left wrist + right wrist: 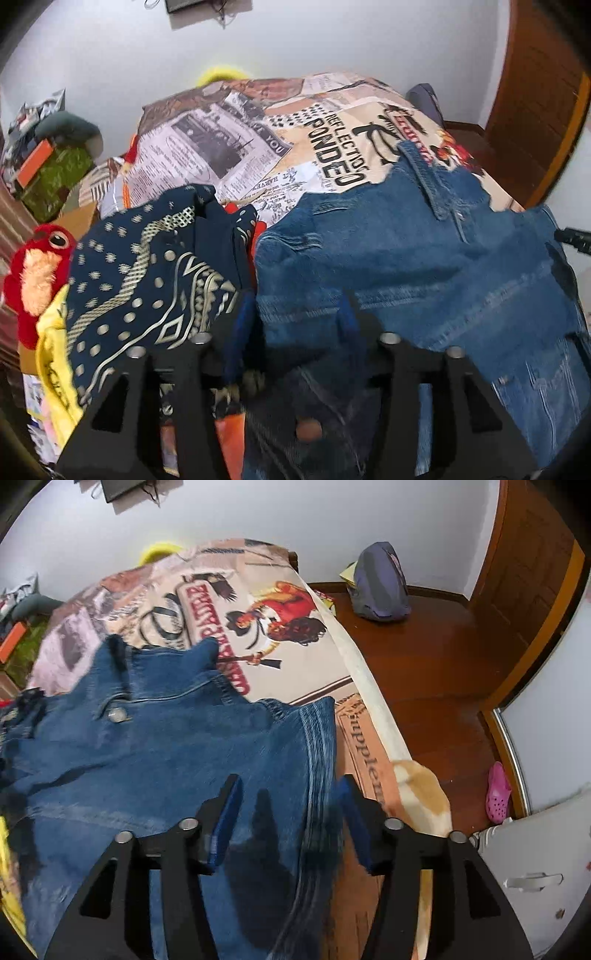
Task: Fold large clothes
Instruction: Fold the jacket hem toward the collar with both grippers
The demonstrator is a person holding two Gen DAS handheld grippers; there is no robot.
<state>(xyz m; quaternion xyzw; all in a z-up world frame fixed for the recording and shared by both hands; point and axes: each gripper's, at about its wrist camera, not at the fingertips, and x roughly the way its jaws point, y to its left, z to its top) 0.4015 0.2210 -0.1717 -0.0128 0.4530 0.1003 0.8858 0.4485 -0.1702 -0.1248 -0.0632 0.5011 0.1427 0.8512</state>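
Jeans (155, 746) are spread on the bed (354, 672), next to a navy shirt (155, 273). Denim's heavy and stiff-ish, so grab the thick side seam. Both tongs, left (295, 314) and right (290, 805), are spread wide, holding nothing.

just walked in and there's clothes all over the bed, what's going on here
A person is working on a pair of blue jeans spread on the printed bedspread, one set of tongs in each hand. The left tongs and right tongs both stand open over the denim, gripping nothing. A navy patterned garment lies crumpled to the left, beside a red plush toy.
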